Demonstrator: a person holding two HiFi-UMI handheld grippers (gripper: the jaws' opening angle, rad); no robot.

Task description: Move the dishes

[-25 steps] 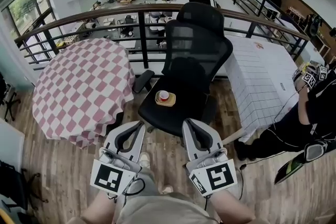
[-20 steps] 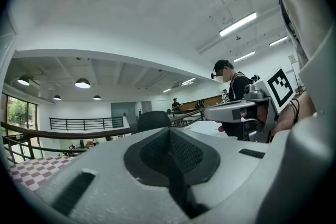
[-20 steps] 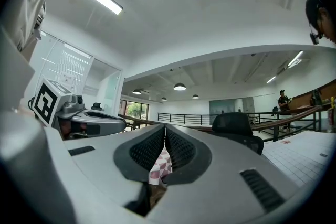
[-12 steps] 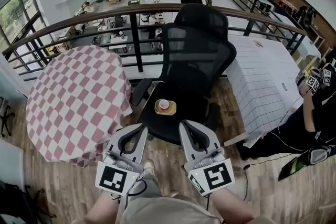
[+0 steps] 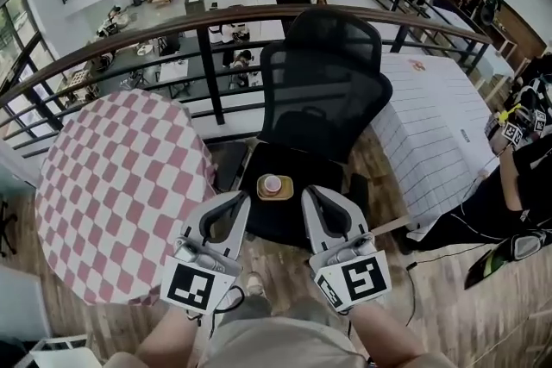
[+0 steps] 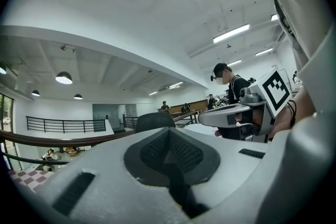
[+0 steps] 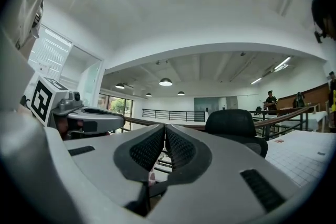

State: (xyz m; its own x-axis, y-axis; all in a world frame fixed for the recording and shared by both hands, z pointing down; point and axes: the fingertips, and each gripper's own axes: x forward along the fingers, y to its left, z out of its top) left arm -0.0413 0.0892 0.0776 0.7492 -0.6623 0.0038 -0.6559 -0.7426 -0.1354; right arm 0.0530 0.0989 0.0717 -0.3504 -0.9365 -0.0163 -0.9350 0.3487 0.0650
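Apparently the approach is in hand: left gripper (image 5: pixel 241 199) and right gripper (image 5: pixel 310 193) point level at the chair (image 5: pixel 323 90), and each has its jaws pressed together on nothing. The dishes, a cup (image 5: pixel 272 183) on a small plate (image 5: pixel 262 194), sit on the seat just ahead. Next, I think, the jaws must open and go lower. Only the head view shows the dishes clearly, while the gripper views show the closed pads.

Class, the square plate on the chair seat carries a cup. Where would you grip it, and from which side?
Probably the plate's near rim, approached from the person's side: the cup fills its middle, and the chair back blocks the far side.
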